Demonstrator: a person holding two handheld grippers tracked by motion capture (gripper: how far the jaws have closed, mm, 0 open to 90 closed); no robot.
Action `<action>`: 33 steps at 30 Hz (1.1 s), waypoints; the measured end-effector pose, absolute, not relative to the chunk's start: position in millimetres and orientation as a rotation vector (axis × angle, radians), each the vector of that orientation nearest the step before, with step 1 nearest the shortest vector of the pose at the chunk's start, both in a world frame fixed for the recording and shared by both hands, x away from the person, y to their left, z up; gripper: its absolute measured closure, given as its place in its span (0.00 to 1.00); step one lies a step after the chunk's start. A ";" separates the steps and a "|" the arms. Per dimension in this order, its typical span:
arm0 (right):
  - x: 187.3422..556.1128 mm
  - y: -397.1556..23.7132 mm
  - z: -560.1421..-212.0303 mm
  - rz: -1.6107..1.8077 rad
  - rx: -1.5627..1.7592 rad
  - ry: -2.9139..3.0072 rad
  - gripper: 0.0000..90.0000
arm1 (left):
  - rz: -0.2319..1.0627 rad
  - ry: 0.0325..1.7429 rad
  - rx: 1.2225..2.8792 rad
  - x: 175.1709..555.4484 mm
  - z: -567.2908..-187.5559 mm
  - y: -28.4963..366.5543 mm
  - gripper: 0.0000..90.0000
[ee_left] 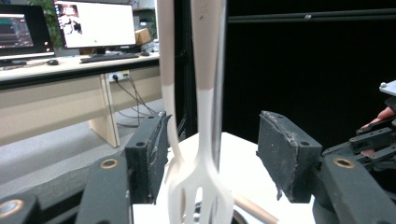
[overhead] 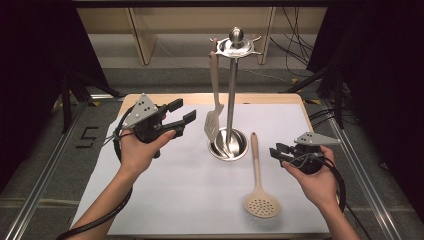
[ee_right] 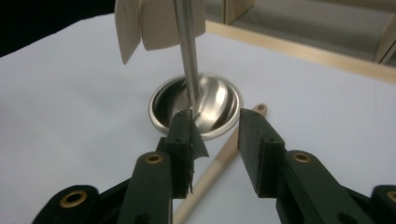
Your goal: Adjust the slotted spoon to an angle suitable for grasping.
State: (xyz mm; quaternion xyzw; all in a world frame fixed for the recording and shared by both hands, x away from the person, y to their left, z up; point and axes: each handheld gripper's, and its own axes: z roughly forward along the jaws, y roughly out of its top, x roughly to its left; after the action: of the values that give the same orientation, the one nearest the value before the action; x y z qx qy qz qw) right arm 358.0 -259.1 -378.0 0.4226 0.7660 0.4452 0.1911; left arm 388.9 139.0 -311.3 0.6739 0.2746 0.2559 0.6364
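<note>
A steel utensil stand (overhead: 230,100) rises from a round dish base (overhead: 241,148) in the middle of the table. From its top ring hangs a beige-and-white slotted spatula (overhead: 213,120). My left gripper (overhead: 183,113) is open just left of that spatula, raised off the table. Seen from the left gripper view, the spatula (ee_left: 201,182) hangs a little beyond the jaws, untouched. A beige skimmer spoon (overhead: 260,200) lies flat, its handle running toward the base. My right gripper (overhead: 275,153) is open beside that handle (ee_right: 219,158), apart from it, facing the stand base (ee_right: 210,100).
A white sheet (overhead: 175,195) covers the wooden table (overhead: 260,98). Black curtains stand on both sides. Cables lie on the floor behind the table. A desk with monitors (ee_left: 95,23) is far off in the left gripper view.
</note>
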 end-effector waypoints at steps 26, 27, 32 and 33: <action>398.3 -213.2 -415.3 0.609 1.862 2.532 0.75 | 0.555 0.644 1.574 393.9 -320.8 138.7 0.45; 400.4 -210.7 -418.2 0.599 1.869 2.535 0.74 | 0.554 0.645 1.574 393.7 -320.8 139.0 0.45; 407.6 -201.0 -434.7 0.544 1.867 2.549 0.72 | 0.548 0.650 1.572 393.7 -321.1 140.7 0.45; 408.1 -199.6 -436.0 0.522 1.899 2.571 0.72 | 0.549 0.651 1.574 394.2 -321.2 141.0 0.45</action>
State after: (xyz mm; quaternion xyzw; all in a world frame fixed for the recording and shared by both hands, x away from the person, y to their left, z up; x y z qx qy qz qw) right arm 408.1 -199.6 -436.0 0.5856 0.7929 0.1611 -0.0484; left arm 394.2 141.0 -321.2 0.6860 0.2836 0.2393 0.6259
